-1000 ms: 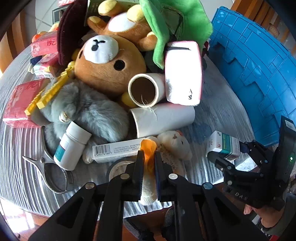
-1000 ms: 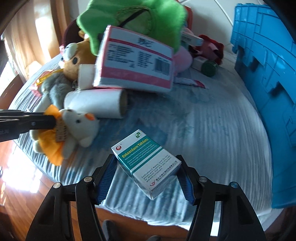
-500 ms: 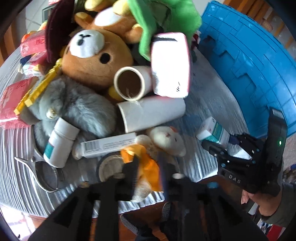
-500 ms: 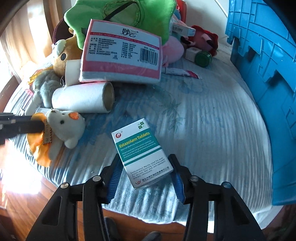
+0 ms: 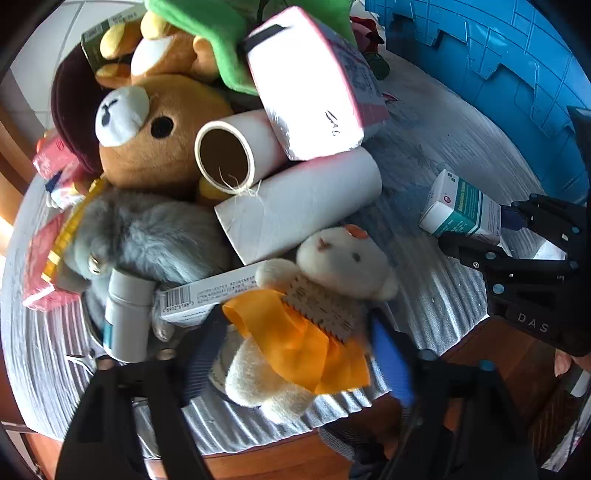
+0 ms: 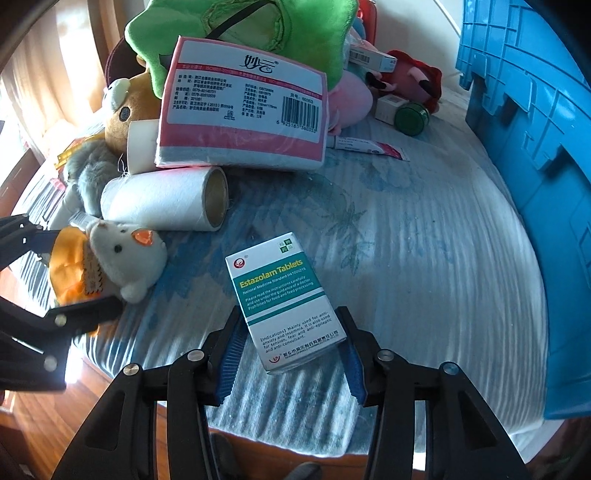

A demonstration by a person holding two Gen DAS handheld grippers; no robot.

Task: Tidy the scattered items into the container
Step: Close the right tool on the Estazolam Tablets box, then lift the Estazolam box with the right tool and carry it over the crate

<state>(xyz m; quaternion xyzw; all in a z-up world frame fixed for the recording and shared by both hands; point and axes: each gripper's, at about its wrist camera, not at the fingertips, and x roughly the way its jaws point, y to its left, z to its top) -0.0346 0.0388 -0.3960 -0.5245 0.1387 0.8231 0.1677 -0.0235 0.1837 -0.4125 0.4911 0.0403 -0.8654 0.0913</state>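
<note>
A small white plush bear in an orange dress (image 5: 310, 314) lies at the table's front edge; it also shows in the right wrist view (image 6: 110, 266). My left gripper (image 5: 295, 339) is open, its fingers spread either side of the dress. My right gripper (image 6: 290, 350) is closed onto the lower end of a white-and-teal Estazolam tablet box (image 6: 284, 299), which rests on the tablecloth; the box also shows in the left wrist view (image 5: 461, 210). The blue plastic container (image 6: 535, 166) stands at the right.
A pile sits behind: brown bear plush (image 5: 159, 133), grey furry plush (image 5: 147, 236), two cardboard rolls (image 5: 295, 210), pink tissue pack (image 6: 243, 114), green plush (image 6: 240, 33), white pill bottle (image 5: 125, 314), long barcode box (image 5: 207, 291), green jar (image 6: 412, 118). The table edge runs close in front.
My left gripper has let go of the orange dress and opened wide around the plush. My right gripper has narrowed from open to pressing on the tablet box.
</note>
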